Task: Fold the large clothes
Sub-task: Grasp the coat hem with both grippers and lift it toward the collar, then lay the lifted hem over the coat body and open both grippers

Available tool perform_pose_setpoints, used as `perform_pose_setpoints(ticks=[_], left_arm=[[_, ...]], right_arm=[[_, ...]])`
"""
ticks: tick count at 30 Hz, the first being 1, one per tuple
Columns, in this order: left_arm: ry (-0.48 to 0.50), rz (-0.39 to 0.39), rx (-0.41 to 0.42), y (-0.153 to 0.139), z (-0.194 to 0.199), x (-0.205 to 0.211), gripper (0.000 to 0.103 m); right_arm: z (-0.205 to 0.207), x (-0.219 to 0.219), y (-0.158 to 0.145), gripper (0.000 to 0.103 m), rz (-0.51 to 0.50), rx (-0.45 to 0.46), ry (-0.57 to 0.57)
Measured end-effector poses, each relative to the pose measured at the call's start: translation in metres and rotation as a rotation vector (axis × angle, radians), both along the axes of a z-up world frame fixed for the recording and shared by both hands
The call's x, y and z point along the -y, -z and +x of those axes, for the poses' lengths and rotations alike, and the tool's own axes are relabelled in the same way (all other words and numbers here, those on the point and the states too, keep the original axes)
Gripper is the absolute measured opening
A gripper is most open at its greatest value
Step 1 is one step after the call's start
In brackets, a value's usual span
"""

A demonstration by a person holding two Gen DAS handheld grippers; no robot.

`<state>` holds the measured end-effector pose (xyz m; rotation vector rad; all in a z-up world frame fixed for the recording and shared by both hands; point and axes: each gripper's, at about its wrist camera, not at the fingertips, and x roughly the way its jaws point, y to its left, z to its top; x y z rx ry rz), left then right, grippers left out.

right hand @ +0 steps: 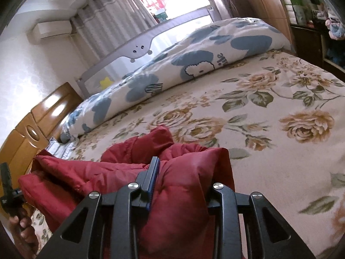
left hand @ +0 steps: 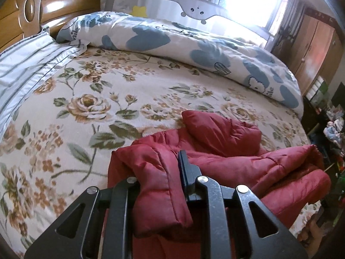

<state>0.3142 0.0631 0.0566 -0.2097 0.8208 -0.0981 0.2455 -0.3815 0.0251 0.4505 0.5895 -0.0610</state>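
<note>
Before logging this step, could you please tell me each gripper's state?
Left gripper: closed on the red padded jacket.
Right gripper: closed on the same jacket.

This is a bedroom in a home. A wide bed [left hand: 133, 99] fills the middle, spread with a cream rose-patterned blanket [right hand: 269, 133]. At its far side lies a rolled white duvet [left hand: 194, 45] with blue blotches, and behind that a grey child's bed rail [left hand: 194, 10] with a cartoon face. A glossy wooden headboard [left hand: 54, 4] stands at the left, a striped pillow [left hand: 25, 64] below it. Grey curtains [right hand: 107, 21] frame a bright window, a wall air conditioner [right hand: 52, 29] hangs beside them, and a wooden wardrobe [left hand: 312, 43] stands at the right.
</note>
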Motion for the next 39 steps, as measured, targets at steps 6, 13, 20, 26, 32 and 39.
perform_pose_setpoints(ticks=[6,13,20,26,32,39], left_arm=[[-0.029,0.020,-0.065,0.034,0.043,0.004,0.021],[-0.032,0.044,-0.105,0.067,0.078,0.012,0.022],[-0.046,0.035,-0.136,0.080,0.097,0.013,0.024],[-0.046,-0.021,-0.096,0.051,0.060,0.003,0.041],[0.033,-0.023,-0.032,0.023,-0.004,0.015,0.043],[0.210,0.101,-0.083,0.042,-0.021,0.085,0.043]], right_arm=[[0.045,-0.001,0.029,0.029,-0.050,-0.076,0.023],[0.074,0.004,0.058,0.031,-0.072,-0.130,0.051],[0.096,0.005,0.072,0.032,-0.090,-0.157,0.095],[0.105,0.009,0.080,0.032,-0.071,-0.169,0.100],[0.108,0.009,0.081,0.034,-0.073,-0.166,0.104],[0.114,0.006,0.078,0.037,-0.091,-0.188,0.086]])
